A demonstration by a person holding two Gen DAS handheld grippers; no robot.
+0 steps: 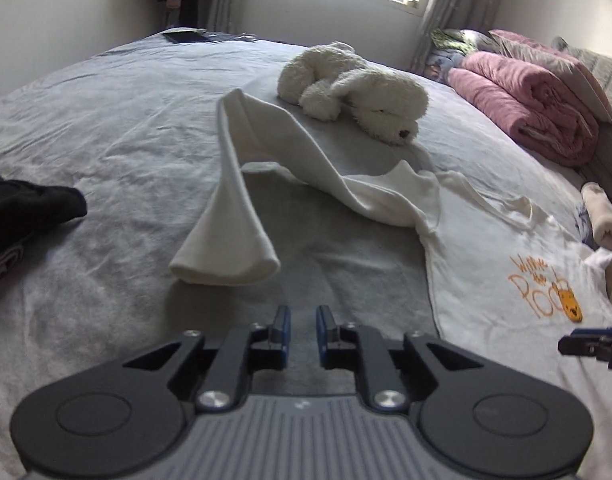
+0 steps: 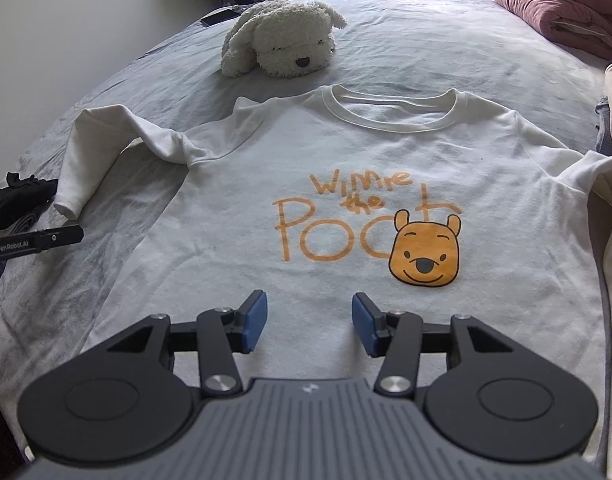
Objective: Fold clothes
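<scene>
Right gripper point(image 2: 309, 322) jaws spread, empty, over white sweatshirt point(image 2: 346, 152); plush dog point(image 2: 282, 40) far ahead. Left gripper point(image 1: 303, 330) jaws slightly parted, empty, sleeve point(image 1: 234, 200) ahead.

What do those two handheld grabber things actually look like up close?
Both match. The left gripper and right gripper each have a ribbed grey body, two round black discs, black linkage arms with silver bolts, and fingers padded in blue. Seen side-on, the left one carries white "GenRobot.AI" lettering. No cables or sleeves show.
</scene>
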